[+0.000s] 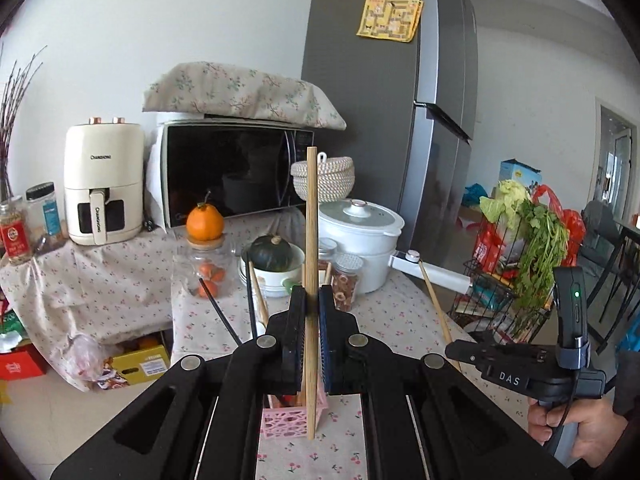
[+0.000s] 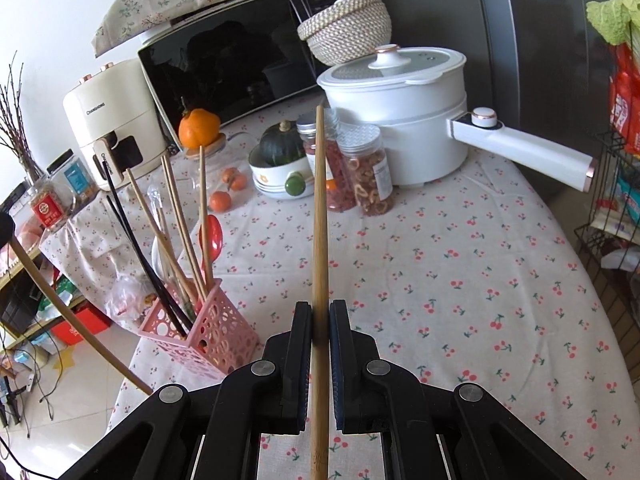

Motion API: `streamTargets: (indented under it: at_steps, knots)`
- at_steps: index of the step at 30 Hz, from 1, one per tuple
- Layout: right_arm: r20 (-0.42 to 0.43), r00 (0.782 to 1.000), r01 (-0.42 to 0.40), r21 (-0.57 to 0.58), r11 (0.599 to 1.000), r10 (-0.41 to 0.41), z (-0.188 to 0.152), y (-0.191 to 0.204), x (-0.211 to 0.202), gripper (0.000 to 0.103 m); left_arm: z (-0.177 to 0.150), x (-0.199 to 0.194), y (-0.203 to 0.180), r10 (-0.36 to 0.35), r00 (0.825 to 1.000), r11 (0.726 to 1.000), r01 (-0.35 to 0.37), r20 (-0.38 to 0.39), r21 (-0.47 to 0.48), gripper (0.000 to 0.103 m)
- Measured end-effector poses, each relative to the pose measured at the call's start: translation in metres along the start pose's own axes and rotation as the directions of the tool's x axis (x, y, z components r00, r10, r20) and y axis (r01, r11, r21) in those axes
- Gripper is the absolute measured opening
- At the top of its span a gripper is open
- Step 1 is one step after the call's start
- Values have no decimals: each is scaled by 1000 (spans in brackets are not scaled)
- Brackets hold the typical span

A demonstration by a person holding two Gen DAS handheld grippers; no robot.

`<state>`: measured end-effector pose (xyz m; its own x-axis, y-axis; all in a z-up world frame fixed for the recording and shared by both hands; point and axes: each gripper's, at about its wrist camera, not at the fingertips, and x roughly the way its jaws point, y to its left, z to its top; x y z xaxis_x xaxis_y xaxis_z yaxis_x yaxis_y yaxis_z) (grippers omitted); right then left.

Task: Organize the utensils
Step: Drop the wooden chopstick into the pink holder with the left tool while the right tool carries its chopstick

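Note:
My left gripper is shut on a wooden chopstick, held upright with its lower end just over the pink perforated holder below. My right gripper is shut on another wooden chopstick, pointing forward over the table. In the right wrist view the pink holder stands at the table's left edge, left of the right gripper, with several wooden chopsticks, black chopsticks and a red spoon in it. The left chopstick also shows in the right wrist view. The right gripper shows in the left wrist view.
On the cherry-print tablecloth stand a white electric pot, two snack jars, a bowl with a green squash, an orange, a microwave, an air fryer and a woven basket. A wire rack with greens stands right.

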<state>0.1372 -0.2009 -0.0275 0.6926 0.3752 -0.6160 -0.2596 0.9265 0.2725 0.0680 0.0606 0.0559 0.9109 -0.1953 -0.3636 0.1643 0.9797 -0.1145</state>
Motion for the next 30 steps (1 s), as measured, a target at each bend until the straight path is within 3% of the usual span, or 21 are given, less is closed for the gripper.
streamTargets:
  at_steps: [5, 9, 17, 22, 23, 25, 26, 27, 30]
  knots:
    - [-3, 1000, -15, -8, 1000, 15, 0, 12, 13, 6, 10, 8, 14, 40, 996, 999, -39, 80, -13, 6]
    - [-4, 1000, -24, -16, 1000, 24, 0, 19, 21, 6, 8, 28, 17, 57, 994, 998, -58, 94, 1, 6]
    - [9, 1000, -24, -15, 1000, 24, 0, 23, 25, 6, -16, 71, 17, 72, 997, 997, -72, -5, 22, 6]
    - [34, 999, -24, 1, 1000, 24, 1, 22, 23, 6, -30, 91, 21, 52, 993, 999, -51, -110, 10, 8]
    - [42, 999, -27, 4, 1000, 27, 1, 21, 21, 6, -32, 93, 23, 48, 990, 999, -49, -135, -2, 10]
    - [66, 997, -43, 11, 999, 42, 1, 23, 18, 6, -35, 95, 29, 33, 984, 998, -41, -176, -41, 35]
    - [80, 996, -49, 11, 999, 48, 1, 24, 17, 6, -36, 93, 32, 27, 982, 997, -40, -185, -64, 61]
    - [95, 994, -53, 8, 999, 52, 1, 26, 15, 6, -37, 89, 35, 24, 982, 995, -41, -187, -86, 80]
    - [136, 988, -66, -1, 998, 65, 2, 35, 11, 6, -41, 75, 43, 15, 976, 992, -42, -219, -117, 87]
